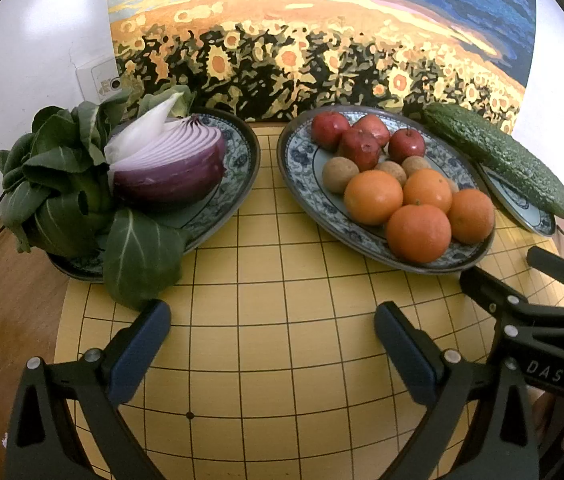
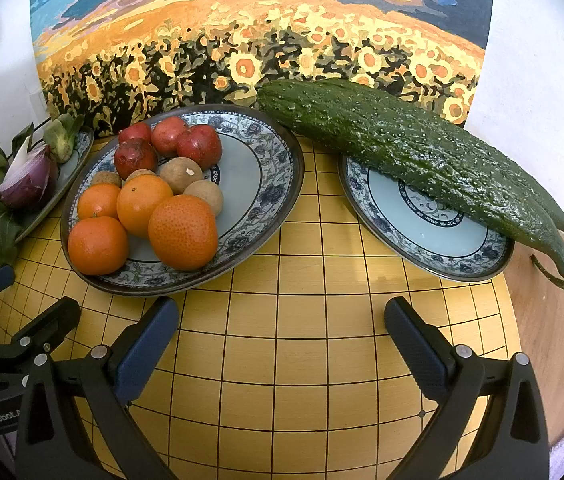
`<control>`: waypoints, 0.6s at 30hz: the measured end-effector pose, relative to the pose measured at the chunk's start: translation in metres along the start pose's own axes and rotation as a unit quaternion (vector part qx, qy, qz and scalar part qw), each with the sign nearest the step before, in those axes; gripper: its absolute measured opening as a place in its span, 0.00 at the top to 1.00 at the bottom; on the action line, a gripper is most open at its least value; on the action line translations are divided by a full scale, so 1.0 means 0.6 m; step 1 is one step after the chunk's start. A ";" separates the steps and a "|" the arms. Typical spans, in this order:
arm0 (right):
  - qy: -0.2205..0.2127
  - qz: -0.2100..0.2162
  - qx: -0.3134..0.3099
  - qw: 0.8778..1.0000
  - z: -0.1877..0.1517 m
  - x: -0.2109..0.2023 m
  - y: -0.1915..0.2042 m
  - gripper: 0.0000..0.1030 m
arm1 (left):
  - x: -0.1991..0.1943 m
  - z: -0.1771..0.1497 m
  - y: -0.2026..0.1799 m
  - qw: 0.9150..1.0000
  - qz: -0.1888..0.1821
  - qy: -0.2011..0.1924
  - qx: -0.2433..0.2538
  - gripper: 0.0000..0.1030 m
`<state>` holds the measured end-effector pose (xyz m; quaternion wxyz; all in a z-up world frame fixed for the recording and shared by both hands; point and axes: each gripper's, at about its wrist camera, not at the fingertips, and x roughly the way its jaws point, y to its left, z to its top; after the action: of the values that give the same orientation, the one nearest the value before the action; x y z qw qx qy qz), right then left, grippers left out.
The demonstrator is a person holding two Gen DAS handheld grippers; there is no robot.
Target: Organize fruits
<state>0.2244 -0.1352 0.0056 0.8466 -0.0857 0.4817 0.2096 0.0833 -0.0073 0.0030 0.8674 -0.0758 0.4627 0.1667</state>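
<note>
Nearest: left gripper (image 1: 271, 334) and right gripper (image 2: 282, 330), jaws spread, empty, over grid board (image 2: 277, 360). Oranges (image 2: 182, 232), red fruits, brown fruits grouped on middle plate (image 2: 273, 168). Probably sorting finished or not begun; next move unclear.

wall socket (image 1: 101, 80) half behind painting (image 1: 322, 40), greens (image 1: 53, 184) hiding plate rim
</note>
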 end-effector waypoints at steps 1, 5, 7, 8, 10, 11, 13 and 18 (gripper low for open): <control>0.000 0.000 0.000 1.000 -0.002 -0.002 0.000 0.00 | -0.001 -0.002 0.000 1.000 0.000 0.000 0.000 0.00; 0.000 0.000 0.000 1.000 0.000 0.000 0.000 0.00 | -0.001 -0.002 0.000 1.000 0.000 0.000 0.000 0.00; 0.000 0.000 0.000 1.000 -0.001 -0.001 0.000 0.00 | 0.000 0.000 0.000 1.000 0.000 0.000 0.000 0.00; 0.000 0.000 0.000 1.000 0.000 0.000 0.000 0.00 | -0.001 -0.002 0.000 1.000 0.000 0.000 0.000 0.00; 0.000 0.000 0.000 1.000 0.001 0.001 0.000 0.00 | -0.001 -0.002 0.000 1.000 0.000 0.000 0.000 0.00; 0.000 0.000 0.000 1.000 0.000 0.000 0.000 0.00 | -0.001 -0.002 0.000 1.000 0.000 0.000 0.000 0.00; 0.000 0.000 -0.001 1.000 -0.001 -0.001 0.000 0.00 | -0.001 -0.002 0.000 1.000 0.000 0.000 0.000 0.00; 0.000 0.000 0.000 1.000 0.002 0.001 0.001 0.00 | 0.000 0.000 0.000 1.000 0.000 0.000 0.000 0.00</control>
<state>0.2253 -0.1342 0.0056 0.8465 -0.0859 0.4816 0.2101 0.0835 -0.0073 0.0028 0.8674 -0.0757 0.4628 0.1664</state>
